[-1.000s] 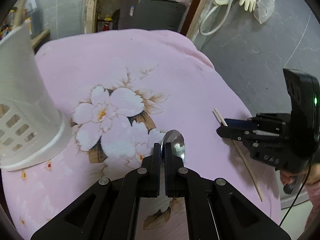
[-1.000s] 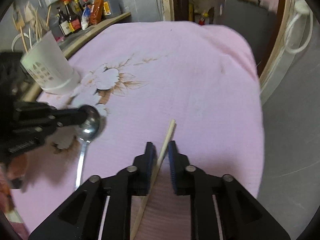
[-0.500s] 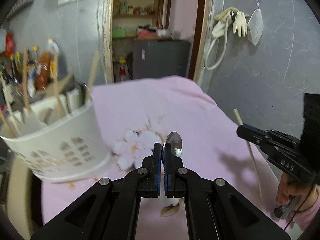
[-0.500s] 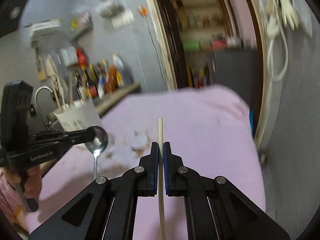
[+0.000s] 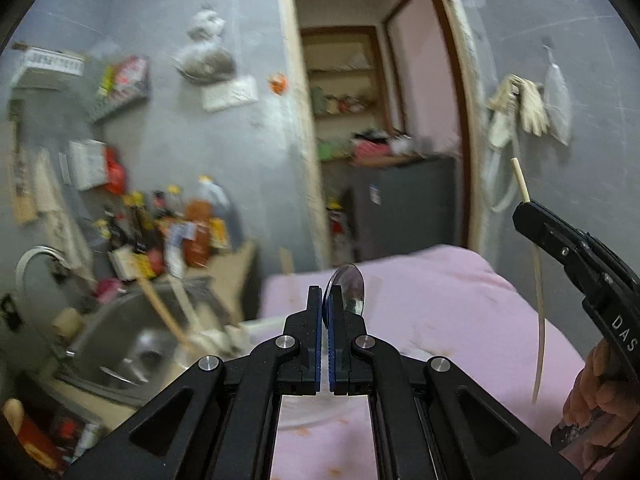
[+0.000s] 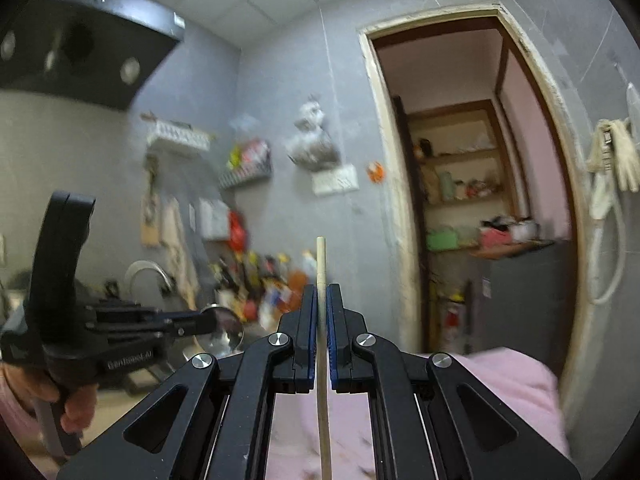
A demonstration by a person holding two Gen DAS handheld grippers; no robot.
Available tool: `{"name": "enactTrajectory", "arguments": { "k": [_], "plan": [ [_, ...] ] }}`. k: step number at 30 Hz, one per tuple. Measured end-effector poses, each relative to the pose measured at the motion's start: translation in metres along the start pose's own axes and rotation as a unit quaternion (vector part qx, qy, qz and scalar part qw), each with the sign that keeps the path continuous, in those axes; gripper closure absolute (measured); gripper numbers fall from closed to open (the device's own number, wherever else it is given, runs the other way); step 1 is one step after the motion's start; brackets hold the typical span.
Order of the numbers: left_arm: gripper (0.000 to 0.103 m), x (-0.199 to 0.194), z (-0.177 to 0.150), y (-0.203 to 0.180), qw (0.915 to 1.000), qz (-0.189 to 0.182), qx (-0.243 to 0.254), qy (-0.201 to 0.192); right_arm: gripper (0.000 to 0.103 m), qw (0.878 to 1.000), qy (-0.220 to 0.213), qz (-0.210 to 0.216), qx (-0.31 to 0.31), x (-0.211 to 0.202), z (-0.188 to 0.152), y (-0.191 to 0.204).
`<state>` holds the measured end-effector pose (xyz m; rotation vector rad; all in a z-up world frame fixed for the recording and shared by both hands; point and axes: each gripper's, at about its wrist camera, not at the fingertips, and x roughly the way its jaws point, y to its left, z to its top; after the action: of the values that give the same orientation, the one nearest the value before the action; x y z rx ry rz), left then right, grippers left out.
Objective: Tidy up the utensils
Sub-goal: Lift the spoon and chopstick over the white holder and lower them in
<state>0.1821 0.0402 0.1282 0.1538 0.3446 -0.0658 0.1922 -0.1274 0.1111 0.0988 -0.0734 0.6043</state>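
My left gripper (image 5: 323, 300) is shut on a metal spoon (image 5: 346, 286), whose bowl sticks up past the fingertips above the pink flowered cloth (image 5: 440, 300). My right gripper (image 6: 321, 298) is shut on a pale wooden chopstick (image 6: 321, 264) that runs straight up between its pads. The left wrist view has the right gripper (image 5: 522, 210) at the right edge, with the chopstick (image 5: 538, 280) hanging below it. The left gripper (image 6: 192, 322) and the spoon (image 6: 224, 334) appear at the left of the right wrist view. A blurred white holder rim (image 5: 256, 324) lies below left of the spoon.
Left of the table there is a steel sink (image 5: 120, 344) with a faucet (image 5: 36, 256), and bottles (image 5: 180, 232) crowd the counter. Wooden utensils (image 5: 164, 312) stick up near the holder. A doorway (image 6: 480, 200) opens behind the table. A person's hand (image 6: 76, 400) holds the left gripper.
Both grippers have risen off the cloth and tipped upward, carrying the spoon and the chopstick. The right jaws closed fully on the chopstick. The holder dropped low in the left wrist view.
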Motion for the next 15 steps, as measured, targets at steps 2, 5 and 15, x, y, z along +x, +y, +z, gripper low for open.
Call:
{"name": "enactTrajectory", "arguments": {
  "k": [2,5,15],
  "plan": [
    [0.102,-0.005,0.001,0.019,0.9997,0.023,-0.005,-0.007,0.100,1.000,-0.022,0.018,0.008,0.014,0.005,0.007],
    [0.102,-0.013,0.003,0.044,0.9978,0.062,-0.010,-0.022,0.100,0.998,-0.058,0.036,0.015,0.030,0.012,0.018],
    [0.102,-0.004,0.005,0.102,0.9807,0.187,-0.023,-0.054,0.100,0.988,-0.131,0.064,0.043,0.081,0.023,0.039]
  ]
}}
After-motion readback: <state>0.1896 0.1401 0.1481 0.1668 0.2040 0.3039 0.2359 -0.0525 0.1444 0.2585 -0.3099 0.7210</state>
